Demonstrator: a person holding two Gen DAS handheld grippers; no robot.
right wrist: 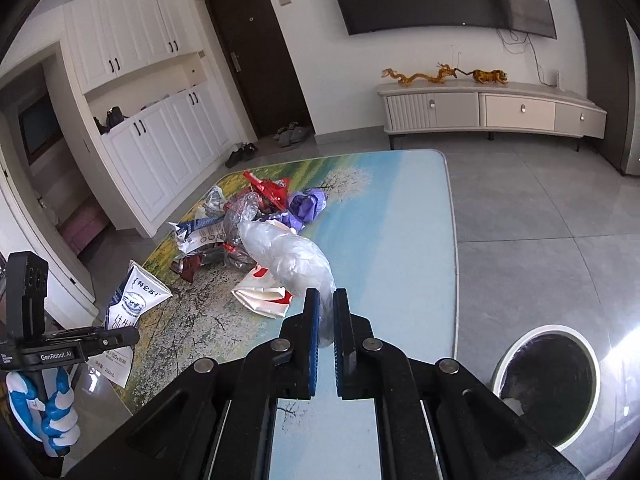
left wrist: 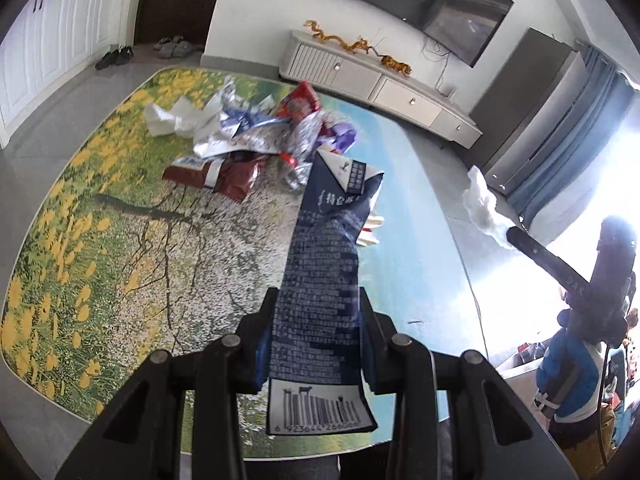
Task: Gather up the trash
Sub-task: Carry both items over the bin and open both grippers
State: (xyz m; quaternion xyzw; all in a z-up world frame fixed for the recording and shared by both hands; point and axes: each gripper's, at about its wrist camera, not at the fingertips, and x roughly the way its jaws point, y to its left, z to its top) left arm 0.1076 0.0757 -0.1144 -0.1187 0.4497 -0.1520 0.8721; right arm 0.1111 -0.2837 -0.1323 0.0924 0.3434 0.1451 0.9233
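Both tools clamped: left (left wrist: 316,300) on milk carton (left wrist: 328,240); right (right wrist: 326,300) on plastic bag (right wrist: 288,256)

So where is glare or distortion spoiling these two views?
Left wrist view: the window at right is blown out, washing out the right gripper and its white plastic bag; the milk carton stays sharp. Right wrist view: evenly lit, with floor glare beside the bin. Both views bend the table edge.

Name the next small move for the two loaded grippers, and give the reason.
Probably carry the right gripper, shut on the crumpled clear plastic bag, over the round white-rimmed bin on the floor and release. The left gripper grips the flattened dark blue milk carton, so it should follow.
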